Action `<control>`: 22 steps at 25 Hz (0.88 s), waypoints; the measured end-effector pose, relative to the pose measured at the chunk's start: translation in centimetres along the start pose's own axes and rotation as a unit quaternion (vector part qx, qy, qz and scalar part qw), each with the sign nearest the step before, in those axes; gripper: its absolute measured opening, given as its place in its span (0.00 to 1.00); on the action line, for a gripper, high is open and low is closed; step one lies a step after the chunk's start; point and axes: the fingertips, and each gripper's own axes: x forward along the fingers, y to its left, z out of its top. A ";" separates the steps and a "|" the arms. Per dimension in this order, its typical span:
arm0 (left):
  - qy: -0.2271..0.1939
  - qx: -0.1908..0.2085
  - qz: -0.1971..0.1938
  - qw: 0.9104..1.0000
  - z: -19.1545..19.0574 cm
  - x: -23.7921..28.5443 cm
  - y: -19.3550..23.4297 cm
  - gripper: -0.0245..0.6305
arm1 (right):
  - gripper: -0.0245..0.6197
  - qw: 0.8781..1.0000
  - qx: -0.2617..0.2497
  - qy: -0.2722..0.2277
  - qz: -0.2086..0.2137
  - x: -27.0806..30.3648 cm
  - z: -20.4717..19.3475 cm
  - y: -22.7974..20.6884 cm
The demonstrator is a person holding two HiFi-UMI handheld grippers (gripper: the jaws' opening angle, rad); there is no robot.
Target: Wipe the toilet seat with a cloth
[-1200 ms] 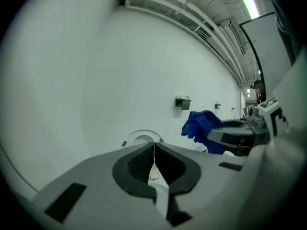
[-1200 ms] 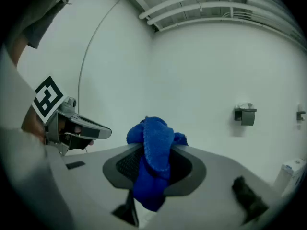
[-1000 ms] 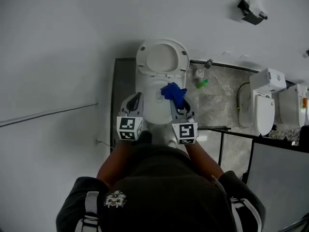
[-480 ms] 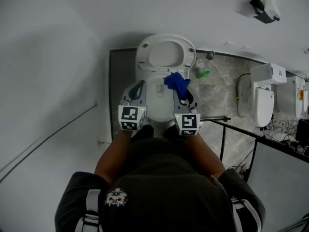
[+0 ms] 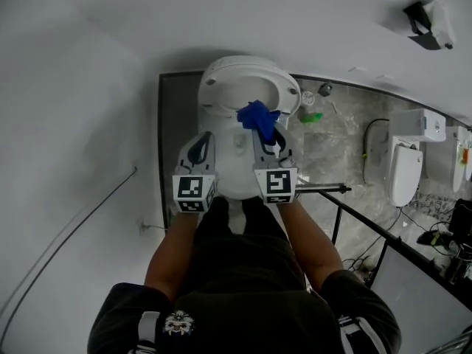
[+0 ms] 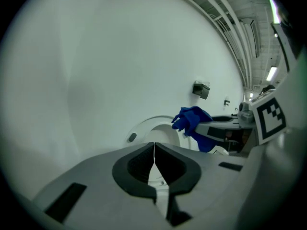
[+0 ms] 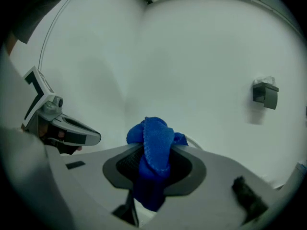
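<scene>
A white toilet [image 5: 234, 169] stands against the wall with its lid [image 5: 247, 87] raised. My right gripper [image 5: 262, 129] is shut on a bunched blue cloth [image 5: 257, 116] [image 7: 156, 150], which hangs over the back of the bowl, in front of the lid. The cloth also shows in the left gripper view [image 6: 194, 121], to the right of my left gripper [image 6: 154, 152]. My left gripper [image 5: 201, 140] hovers over the left side of the seat, jaws shut with nothing between them.
A grey floor strip [image 5: 171, 139] runs left of the toilet, marble floor [image 5: 335, 150] to the right with a green bottle [image 5: 310, 116]. A second toilet [image 5: 405, 168] stands further right behind a dark rail [image 5: 346, 212]. A paper holder [image 5: 428, 17] hangs on the wall.
Both grippers have moved forward and down toward the toilet. The blue cloth has travelled from over the bowl's middle to just in front of the raised lid.
</scene>
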 end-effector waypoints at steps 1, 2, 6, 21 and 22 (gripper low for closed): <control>0.002 -0.005 0.004 1.000 -0.4 0.6 0.3 0.06 | 0.21 1.000 -0.003 0.001 0.004 1.0 -0.1 0.1; 0.003 -0.010 0.006 1.000 -0.7 1.2 0.5 0.06 | 0.21 1.000 -0.007 0.001 0.008 1.9 -0.1 0.1; 0.010 -0.013 0.003 1.000 -1.6 3.5 1.0 0.06 | 0.21 1.000 -0.008 0.010 0.013 5.5 -0.2 -0.7; 0.046 -0.017 -0.012 0.999 -4.8 7.4 1.2 0.06 | 0.21 0.999 0.018 0.021 -0.044 10.0 -2.0 -7.6; 0.047 -0.016 -0.014 0.999 -5.0 7.5 1.1 0.06 | 0.21 0.998 0.019 0.022 -0.050 9.9 -2.3 -8.1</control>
